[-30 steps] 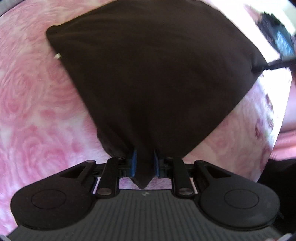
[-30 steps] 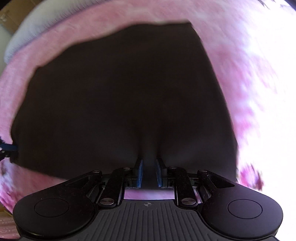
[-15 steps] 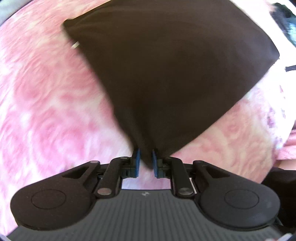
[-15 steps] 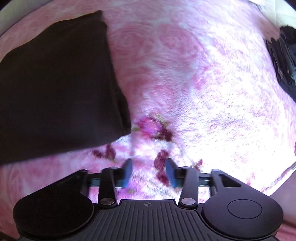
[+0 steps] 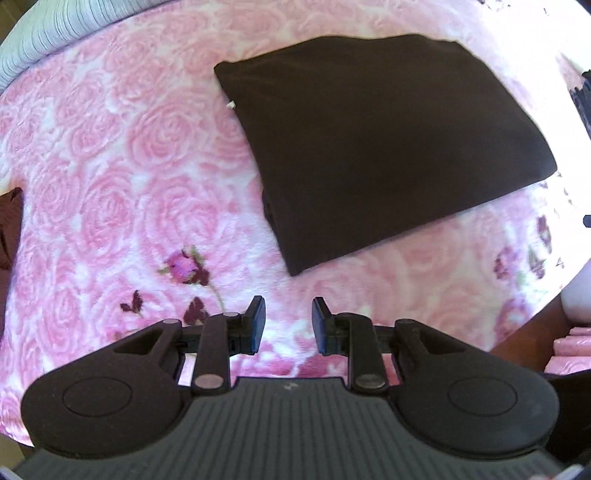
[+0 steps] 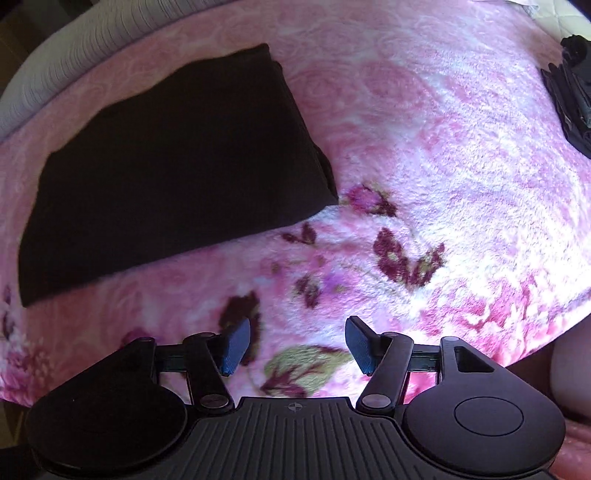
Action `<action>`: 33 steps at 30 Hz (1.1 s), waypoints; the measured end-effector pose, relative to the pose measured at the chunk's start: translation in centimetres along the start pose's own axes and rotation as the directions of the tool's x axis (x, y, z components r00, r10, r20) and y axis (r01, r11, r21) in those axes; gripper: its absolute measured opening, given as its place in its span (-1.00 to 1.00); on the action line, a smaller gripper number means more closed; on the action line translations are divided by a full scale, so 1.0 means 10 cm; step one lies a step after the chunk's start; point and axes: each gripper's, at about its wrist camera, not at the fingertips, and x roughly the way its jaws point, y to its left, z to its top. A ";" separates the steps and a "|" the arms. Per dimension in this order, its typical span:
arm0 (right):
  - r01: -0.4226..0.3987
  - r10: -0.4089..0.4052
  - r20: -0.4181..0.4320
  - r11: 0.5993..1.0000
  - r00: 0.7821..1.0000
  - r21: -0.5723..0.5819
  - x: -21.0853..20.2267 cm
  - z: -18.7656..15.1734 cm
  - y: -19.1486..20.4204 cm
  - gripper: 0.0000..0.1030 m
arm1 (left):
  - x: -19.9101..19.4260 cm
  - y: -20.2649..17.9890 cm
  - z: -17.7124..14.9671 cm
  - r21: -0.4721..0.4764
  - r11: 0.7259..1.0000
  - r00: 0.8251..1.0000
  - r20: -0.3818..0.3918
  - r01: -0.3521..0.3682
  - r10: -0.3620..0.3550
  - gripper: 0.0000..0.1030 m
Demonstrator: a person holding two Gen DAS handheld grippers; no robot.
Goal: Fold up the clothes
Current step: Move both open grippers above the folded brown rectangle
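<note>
A dark brown garment lies folded into a flat rectangle on the pink rose-patterned blanket. It also shows in the right wrist view, up and to the left. My left gripper is open and empty, a short way back from the garment's near corner. My right gripper is open and empty, over bare blanket to the right of the garment's near right corner.
A dark maroon cloth lies at the left edge of the left wrist view. A black object lies on the blanket at the far right of the right wrist view. A grey striped surface runs behind the blanket.
Both grippers have let go of the garment and opened, the right first, then the left. Both have pulled back, and the garment now lies flat on the blanket.
</note>
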 end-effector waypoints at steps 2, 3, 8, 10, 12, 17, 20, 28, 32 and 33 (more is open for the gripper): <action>-0.011 0.010 0.026 1.000 1.000 0.012 -0.11 0.00 0.09 0.23 | -0.07 -0.10 0.03 0.012 1.000 1.000 0.011 0.018 -0.018 -0.55; -0.014 0.013 0.038 1.000 0.999 0.018 -0.16 -0.01 0.15 0.25 | -0.08 -0.13 0.07 0.032 0.999 0.999 0.015 0.029 -0.030 -0.54; -0.013 0.009 0.091 0.999 0.996 0.039 -0.38 -0.10 0.49 0.31 | -0.09 -0.23 0.27 0.195 0.978 0.995 0.048 0.077 -0.088 -0.45; 0.010 -0.014 0.105 0.999 0.994 0.038 -0.45 -0.16 0.66 0.33 | -0.08 -0.21 0.33 0.270 0.958 0.991 0.064 0.093 -0.114 -0.45; 0.040 -0.045 0.111 0.998 0.993 0.042 -0.47 -0.21 0.82 0.34 | -0.08 -0.13 0.37 0.335 0.936 0.987 0.077 0.110 -0.144 -0.43; 0.129 -0.142 0.137 0.987 0.980 0.098 -0.51 -0.44 1.39 0.36 | -0.08 0.34 0.40 0.437 0.884 0.975 0.059 0.168 -0.215 -0.40; 0.186 -0.203 0.129 0.973 0.971 0.133 -0.58 -0.63 1.82 0.38 | -0.13 0.69 0.38 0.486 0.859 0.973 0.065 0.163 -0.221 -0.30; 0.254 -0.275 0.120 0.953 0.954 0.168 -0.69 -0.96 2.71 0.54 | -0.18 1.27 0.32 0.534 0.833 0.974 0.071 0.144 -0.214 -0.13; 0.291 -0.310 0.124 0.944 0.942 0.155 -0.70 -1.00 2.90 0.60 | -0.17 1.29 0.30 0.553 0.820 0.972 0.073 0.147 -0.224 -0.05; 0.294 -0.314 0.123 0.943 0.941 0.157 -0.69 -1.01 2.92 0.61 | -0.17 1.28 0.30 0.566 0.811 0.971 0.072 0.148 -0.227 -0.03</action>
